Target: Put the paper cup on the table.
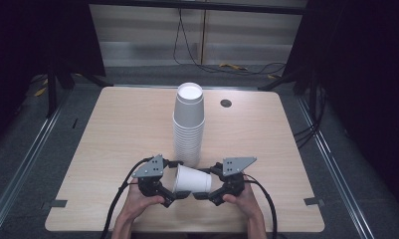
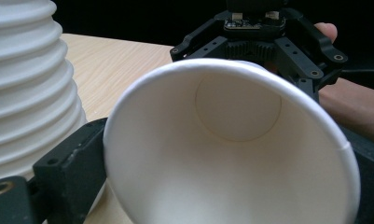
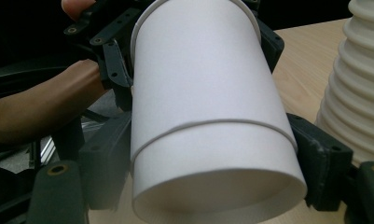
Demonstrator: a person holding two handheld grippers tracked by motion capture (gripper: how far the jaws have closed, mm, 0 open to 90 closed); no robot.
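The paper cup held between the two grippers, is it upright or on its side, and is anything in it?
On its side, empty: the paper cup lies horizontal, and the left gripper view shows its bare bottom.

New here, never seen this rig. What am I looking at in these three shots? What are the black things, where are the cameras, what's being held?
No robot arm here: a person holds a black two-jaw gripper in each hand. The high view looks down on a wooden table, with the left gripper and right gripper near its front edge. The other two pictures come from cameras riding on each gripper, looking along its own jaws. Between them lies one white paper cup on its side, its rim toward the left gripper, its base toward the right; both sets of jaws flank it. Behind stands a tall stack of cups, upside down.
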